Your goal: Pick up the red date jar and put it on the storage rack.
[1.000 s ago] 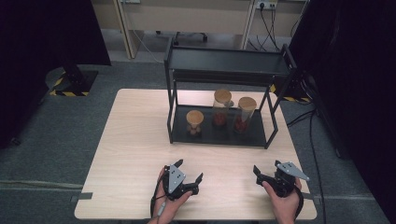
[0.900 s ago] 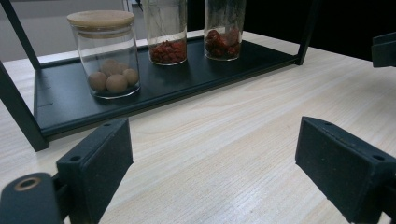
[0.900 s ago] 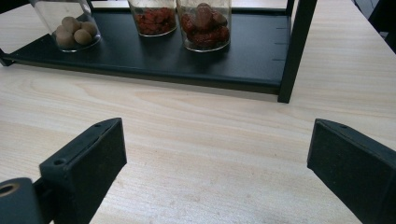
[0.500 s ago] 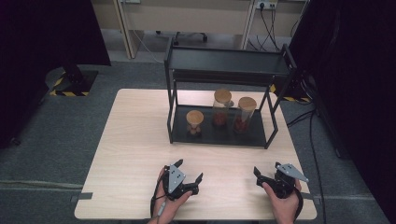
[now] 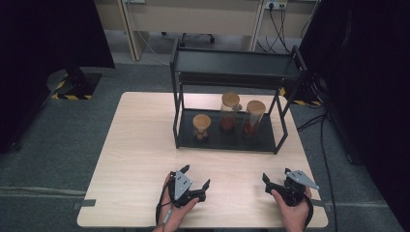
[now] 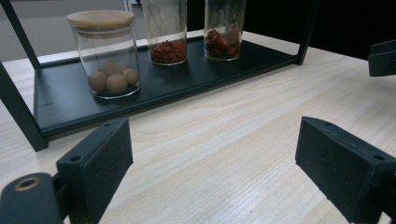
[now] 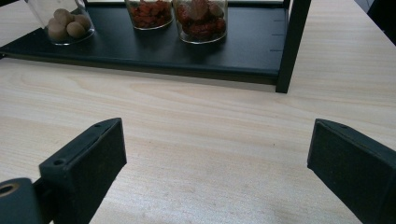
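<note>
Both grippers rest low over the near edge of the wooden table (image 5: 140, 145), each held in a hand. My left gripper (image 5: 197, 177) is open, its jaws wide apart over bare wood (image 6: 217, 163). The right gripper (image 5: 276, 175) is open too, with nothing between its jaws (image 7: 217, 163). Ahead stands a black two-level rack (image 5: 232, 72). Its bottom shelf (image 5: 227, 140) carries three cork-lidded glass jars: a short one with beige balls (image 5: 201, 126) (image 6: 105, 53) (image 7: 65, 21), a tall one with red bits (image 5: 229, 112) (image 6: 166, 32) (image 7: 149, 14), and one with red-brown pieces (image 5: 253, 118) (image 6: 224, 28) (image 7: 201, 18).
The rack's top shelf (image 5: 237, 62) lies bare above the jars. A front post of the rack (image 7: 292, 46) stands ahead of the right gripper. Bare tabletop stretches left of the rack (image 5: 140, 121). Grey carpet, cables (image 5: 324, 130) and dark curtains surround the table.
</note>
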The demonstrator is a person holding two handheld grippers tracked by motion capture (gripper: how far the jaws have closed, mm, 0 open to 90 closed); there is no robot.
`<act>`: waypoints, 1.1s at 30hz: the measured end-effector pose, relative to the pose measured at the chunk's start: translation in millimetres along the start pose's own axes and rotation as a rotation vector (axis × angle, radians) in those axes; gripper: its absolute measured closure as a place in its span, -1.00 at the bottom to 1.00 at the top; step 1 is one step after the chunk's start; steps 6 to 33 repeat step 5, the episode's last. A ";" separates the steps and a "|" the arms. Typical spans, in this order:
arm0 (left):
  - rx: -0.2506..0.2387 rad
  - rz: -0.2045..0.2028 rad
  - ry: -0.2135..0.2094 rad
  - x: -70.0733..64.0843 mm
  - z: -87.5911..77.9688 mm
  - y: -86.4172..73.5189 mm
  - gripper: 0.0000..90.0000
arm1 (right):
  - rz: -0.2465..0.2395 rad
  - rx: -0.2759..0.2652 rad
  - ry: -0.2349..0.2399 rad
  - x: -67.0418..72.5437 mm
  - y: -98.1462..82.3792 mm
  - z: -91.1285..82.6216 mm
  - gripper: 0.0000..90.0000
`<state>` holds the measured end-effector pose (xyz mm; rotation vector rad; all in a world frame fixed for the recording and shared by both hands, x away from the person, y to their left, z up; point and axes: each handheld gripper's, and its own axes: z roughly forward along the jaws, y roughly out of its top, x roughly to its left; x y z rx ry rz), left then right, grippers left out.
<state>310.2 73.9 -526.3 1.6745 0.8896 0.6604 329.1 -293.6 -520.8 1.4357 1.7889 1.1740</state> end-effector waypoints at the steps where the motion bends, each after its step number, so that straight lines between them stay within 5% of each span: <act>1: 0.002 0.001 0.000 0.0 0.0 0.0 -0.76 | 0.002 -0.001 0.000 -0.2 0.0 -0.1 -0.90; 33: 0.004 0.001 0.001 -0.1 0.3 0.2 -0.76 | -0.001 -0.002 -0.002 0.2 -0.1 -0.2 -0.90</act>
